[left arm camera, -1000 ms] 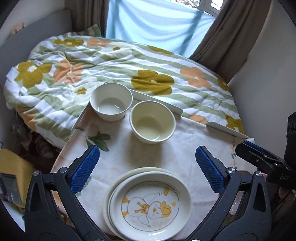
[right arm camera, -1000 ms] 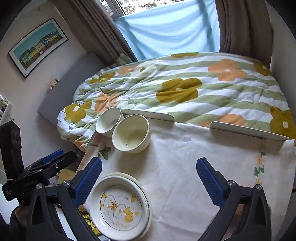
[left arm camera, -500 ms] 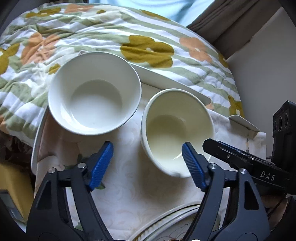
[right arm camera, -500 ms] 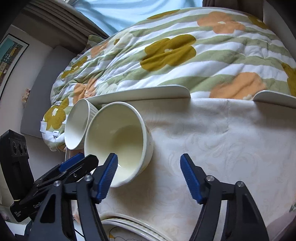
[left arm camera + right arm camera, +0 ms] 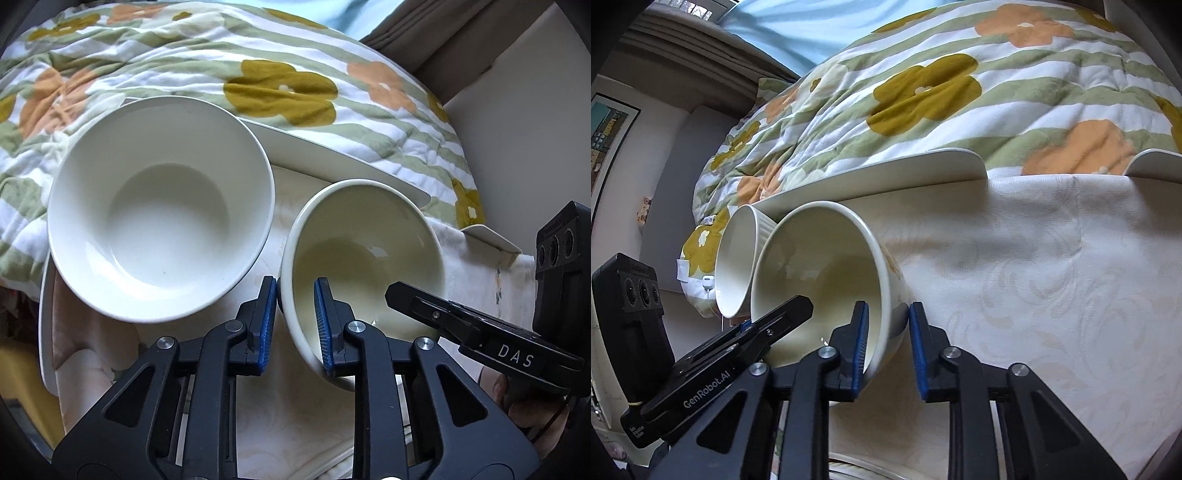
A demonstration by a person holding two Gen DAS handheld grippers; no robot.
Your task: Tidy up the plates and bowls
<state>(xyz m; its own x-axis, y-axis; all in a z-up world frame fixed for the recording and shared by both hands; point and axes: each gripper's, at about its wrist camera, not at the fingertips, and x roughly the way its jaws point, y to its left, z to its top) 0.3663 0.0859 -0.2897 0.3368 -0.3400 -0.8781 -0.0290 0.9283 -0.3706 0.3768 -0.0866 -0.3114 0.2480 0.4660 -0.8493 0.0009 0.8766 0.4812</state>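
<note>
Beyond both tongs, the flowered quilt (image 5: 280, 66) covers the bed, and the cloth-covered counter (image 5: 1052, 280) runs beneath them. Ahead and to the left of the left tongs (image 5: 295, 314) sits the white bowl (image 5: 159, 210), wide and upright, its rim close to its neighbour; whether the two touch I cannot tell. The cream bowl (image 5: 365, 254) lies directly at the tips of both tongs. The left tongs are clenched on its near-left rim, one pad outside the wall and one inside. The right tongs (image 5: 886, 332) are closing on the near-right rim, wall between the pads, which look pressed against it.

Both bowls look like glazed ceramic: stiff, fairly heavy for their size, smooth and so likely slippery under the ribbed blue pads, and breakable if dropped or knocked together. The rim wall is the only place narrow enough to pinch. Two opposite rim grips should keep the cream bowl level when lifted toward the white one.
</note>
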